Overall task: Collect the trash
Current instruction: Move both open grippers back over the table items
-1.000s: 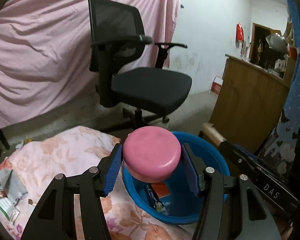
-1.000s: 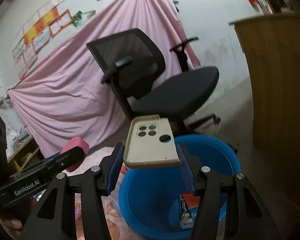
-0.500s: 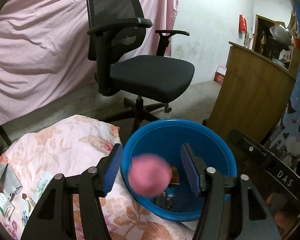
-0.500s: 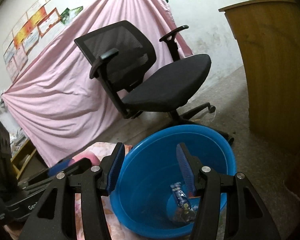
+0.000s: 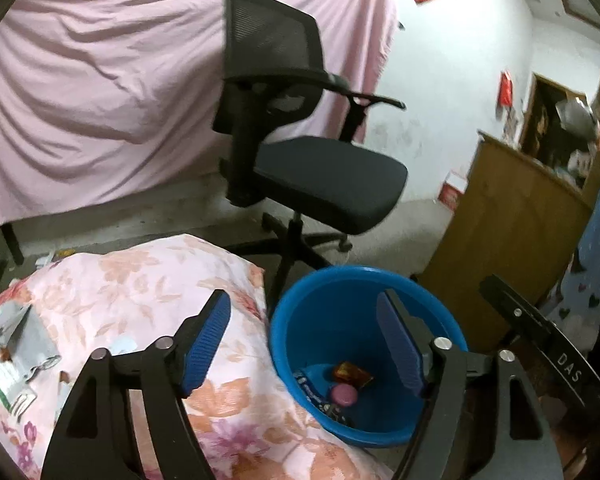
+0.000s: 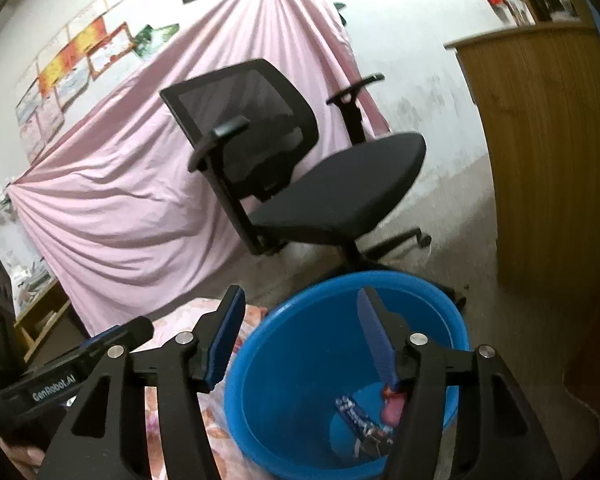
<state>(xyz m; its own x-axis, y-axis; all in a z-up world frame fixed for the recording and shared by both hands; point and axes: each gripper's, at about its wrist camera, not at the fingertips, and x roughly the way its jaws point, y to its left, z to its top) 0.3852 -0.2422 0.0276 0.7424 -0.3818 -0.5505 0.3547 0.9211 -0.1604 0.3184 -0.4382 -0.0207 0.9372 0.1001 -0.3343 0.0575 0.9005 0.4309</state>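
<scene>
Pink lid (image 5: 343, 394) now down in blue basin (image 5: 364, 272) (rim beside floral cloth (image 5: 140, 280)).

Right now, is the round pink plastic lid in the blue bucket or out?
In: the round pink plastic lid lies on the round blue plastic bucket's floor among wrappers.

Pink round lid (image 5: 343, 395) lying in blue basin (image 5: 284, 344) bottom, touching orange wrapper (image 5: 352, 373); blue wrapper (image 6: 360, 416) lying alongside.
</scene>
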